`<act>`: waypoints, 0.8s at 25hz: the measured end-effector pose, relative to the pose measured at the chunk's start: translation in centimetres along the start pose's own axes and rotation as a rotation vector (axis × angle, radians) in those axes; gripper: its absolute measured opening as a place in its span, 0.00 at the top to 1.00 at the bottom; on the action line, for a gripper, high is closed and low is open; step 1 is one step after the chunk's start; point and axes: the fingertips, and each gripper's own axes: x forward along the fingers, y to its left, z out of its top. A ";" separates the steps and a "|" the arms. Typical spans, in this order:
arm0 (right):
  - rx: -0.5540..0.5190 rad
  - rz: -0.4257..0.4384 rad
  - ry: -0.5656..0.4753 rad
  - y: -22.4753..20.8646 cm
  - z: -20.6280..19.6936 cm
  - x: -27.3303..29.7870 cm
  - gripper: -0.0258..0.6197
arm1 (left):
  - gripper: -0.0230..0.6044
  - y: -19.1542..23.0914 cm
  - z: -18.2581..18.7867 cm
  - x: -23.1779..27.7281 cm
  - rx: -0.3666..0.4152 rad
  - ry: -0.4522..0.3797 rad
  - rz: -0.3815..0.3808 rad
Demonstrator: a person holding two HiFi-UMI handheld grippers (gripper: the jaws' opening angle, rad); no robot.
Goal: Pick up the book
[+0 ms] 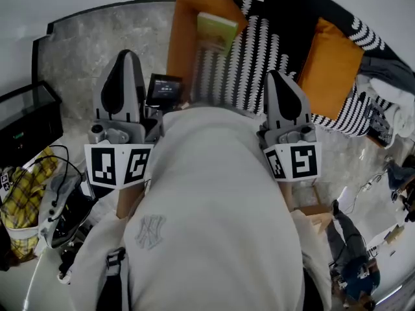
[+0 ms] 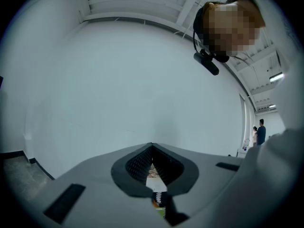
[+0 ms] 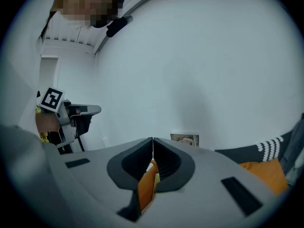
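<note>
So both claws are closed and empty right now. The left claw and the right claw are held out roughly level in front of the person's white sweatshirt, and each gripper view shows the tips pressed together with nothing between them. The green book is well ahead of them, lying flat where an orange strip meets the black-and-white blanket, with an orange cushion off to its right. My worry is that the book sits flat on soft fabric, so a jaw has no easy way under it. Coming in too shallow would probably just shove it along or pinch the blanket with it. Grabbing only the cover could let it flop open. Both claws need to open before going in.
</note>
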 end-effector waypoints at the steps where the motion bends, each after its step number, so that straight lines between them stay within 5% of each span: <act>1: -0.001 0.001 -0.001 0.1 0.1 -0.1 0.93 | 0.95 0.1 0.0 -0.2 -0.001 0.000 0.003; 20: -0.041 -0.004 -0.034 7.4 2.7 -0.2 0.93 | 0.95 5.1 3.9 -5.2 -0.020 -0.050 0.004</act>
